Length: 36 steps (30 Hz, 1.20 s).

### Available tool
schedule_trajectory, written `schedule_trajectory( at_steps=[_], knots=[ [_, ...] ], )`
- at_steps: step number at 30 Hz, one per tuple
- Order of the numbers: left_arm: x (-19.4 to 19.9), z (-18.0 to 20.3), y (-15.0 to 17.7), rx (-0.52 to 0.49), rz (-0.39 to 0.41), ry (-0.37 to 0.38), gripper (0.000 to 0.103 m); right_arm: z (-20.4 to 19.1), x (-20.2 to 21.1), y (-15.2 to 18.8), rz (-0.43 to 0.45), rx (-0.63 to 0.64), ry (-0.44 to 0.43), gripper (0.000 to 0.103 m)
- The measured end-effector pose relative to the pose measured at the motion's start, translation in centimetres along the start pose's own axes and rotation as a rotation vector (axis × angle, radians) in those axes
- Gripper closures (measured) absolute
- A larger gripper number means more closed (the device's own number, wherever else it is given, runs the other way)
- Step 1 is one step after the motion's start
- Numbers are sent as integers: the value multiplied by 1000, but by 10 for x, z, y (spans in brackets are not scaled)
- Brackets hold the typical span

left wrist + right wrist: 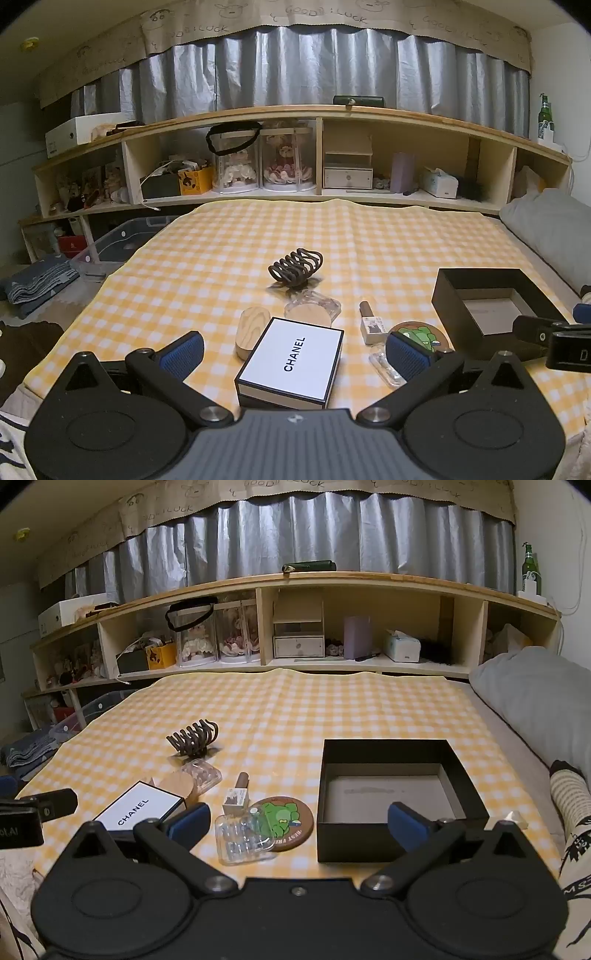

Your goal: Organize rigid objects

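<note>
The white box (pixel 291 363) is seen lying just ahead between the wide-open, empty fingers of the left gripper (pixel 295 352), its long axis pointing away, while the right gripper (pixel 295 825), equally spread and empty, is held nearer the black box (pixel 399 797).

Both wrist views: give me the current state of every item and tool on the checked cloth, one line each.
Left tool: open, empty.
Right tool: open, empty.
Black box: lidless, nothing inside.
Chanel box: closed, lying flat.
Hair claw: resting on the cloth.
Small bottle: capped, lying down.
Round coaster: flat, face up.
Clear plastic case: lying partly on the coaster.
</note>
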<state>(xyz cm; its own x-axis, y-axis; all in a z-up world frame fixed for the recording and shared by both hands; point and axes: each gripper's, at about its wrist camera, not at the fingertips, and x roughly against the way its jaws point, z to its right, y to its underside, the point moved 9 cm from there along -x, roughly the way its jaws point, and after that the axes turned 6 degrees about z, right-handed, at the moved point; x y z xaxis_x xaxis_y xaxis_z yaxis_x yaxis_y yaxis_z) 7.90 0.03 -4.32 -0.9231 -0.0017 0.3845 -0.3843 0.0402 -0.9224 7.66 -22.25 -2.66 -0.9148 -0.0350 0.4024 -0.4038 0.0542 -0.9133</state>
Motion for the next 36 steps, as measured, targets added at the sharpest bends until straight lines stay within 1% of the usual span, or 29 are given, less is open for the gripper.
schedule_trajectory(
  at_steps=[20, 21, 36],
  knots=[
    [0, 0, 0, 4, -1, -1, 0, 1, -2, 3, 0, 2, 4, 0],
    [-1, 1, 0, 4, -2, -2, 0, -2, -7, 3, -6, 6, 3, 0],
    [-3, 1, 2, 5, -3, -1, 0, 0, -3, 4, -8, 8, 4, 0]
  ],
)
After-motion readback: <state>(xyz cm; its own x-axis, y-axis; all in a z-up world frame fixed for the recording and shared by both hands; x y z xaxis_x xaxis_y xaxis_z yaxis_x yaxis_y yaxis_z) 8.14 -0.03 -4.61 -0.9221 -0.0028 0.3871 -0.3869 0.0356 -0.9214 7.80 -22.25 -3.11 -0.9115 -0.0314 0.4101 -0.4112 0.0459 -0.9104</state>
